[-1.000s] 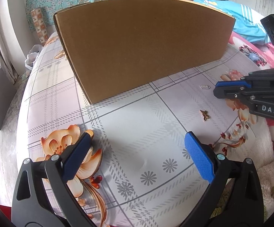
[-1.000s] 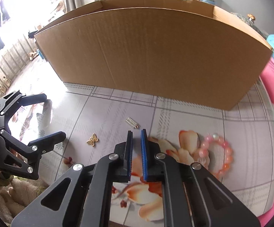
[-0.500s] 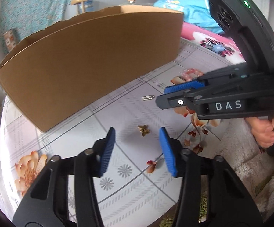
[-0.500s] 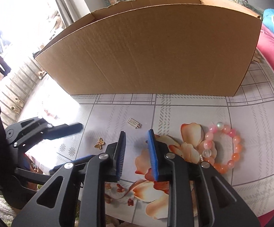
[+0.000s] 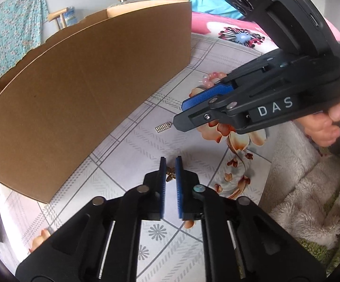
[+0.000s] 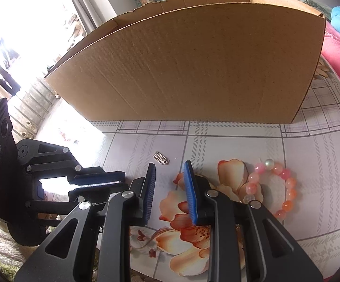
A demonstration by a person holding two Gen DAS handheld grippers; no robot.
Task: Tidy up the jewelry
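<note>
A small gold butterfly charm (image 5: 170, 173) lies on the flowered tablecloth (image 5: 127, 145), and my left gripper (image 5: 169, 164) is shut on it, blue pads on either side. In the right wrist view the left gripper (image 6: 120, 179) sits low at the left and the butterfly is hidden. My right gripper (image 6: 170, 168) stands a little open with nothing between its pads. A silver ribbed charm (image 6: 161, 158) lies just beyond its tips. In the left wrist view the right gripper (image 5: 181, 115) hovers beside that silver charm (image 5: 163, 127). A pink bead bracelet (image 6: 273, 185) rests to the right.
A tall brown cardboard box (image 6: 193, 70) stands open-topped across the back of the table, close behind the charms. A person's hand (image 5: 322, 129) holds the right gripper. A cream fluffy blanket (image 5: 311, 199) lies off the table's near right edge, and pink bedding (image 5: 228, 30) lies beyond.
My left gripper swung over to the butterfly and its jaws went from wide open to shut around it. The right gripper's jaws parted slightly and it drifted left toward the silver charm.
</note>
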